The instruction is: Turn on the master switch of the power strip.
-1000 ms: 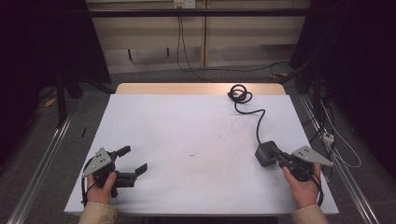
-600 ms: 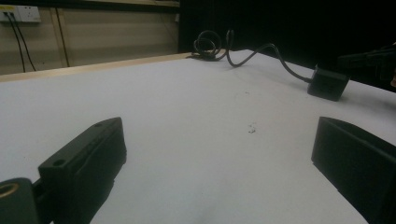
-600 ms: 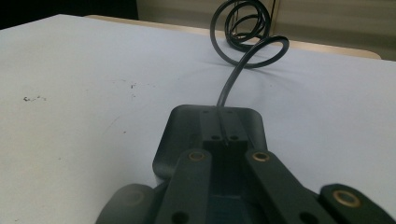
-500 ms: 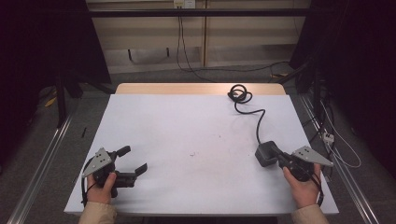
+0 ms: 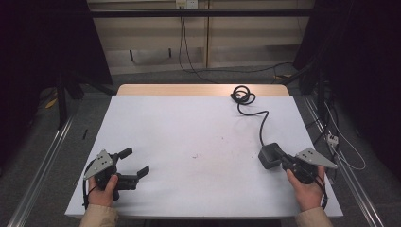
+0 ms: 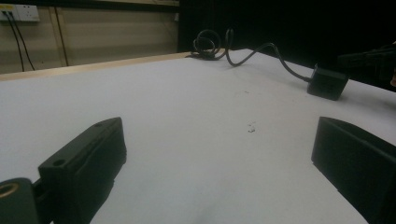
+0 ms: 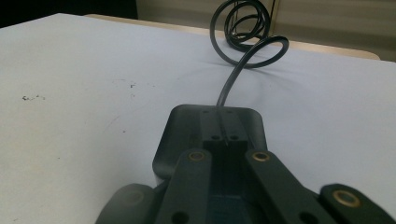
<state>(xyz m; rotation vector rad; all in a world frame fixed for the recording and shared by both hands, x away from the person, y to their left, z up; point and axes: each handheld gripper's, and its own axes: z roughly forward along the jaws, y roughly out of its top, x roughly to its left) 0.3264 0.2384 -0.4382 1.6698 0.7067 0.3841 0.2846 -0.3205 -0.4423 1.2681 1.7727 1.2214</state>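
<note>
A black power adapter [image 5: 269,155] lies on the white table [image 5: 198,127] at the right. Its cable [image 5: 261,120] runs back to a coil [image 5: 243,95] near the far edge. My right gripper [image 5: 284,163] sits just behind the adapter, held by a hand at the table's front right. In the right gripper view its jaws are pressed together, tips [image 7: 223,115] over the adapter's top [image 7: 187,126], with nothing between them. My left gripper [image 5: 136,161] rests at the front left, open and empty. The left gripper view looks between its spread jaws toward the adapter [image 6: 328,83].
A wooden strip [image 5: 198,90] borders the table's far edge. Metal rails [image 5: 42,156] run along the floor on both sides. Loose cables [image 5: 340,142] lie on the floor to the right. A wall socket [image 5: 185,4] is at the back.
</note>
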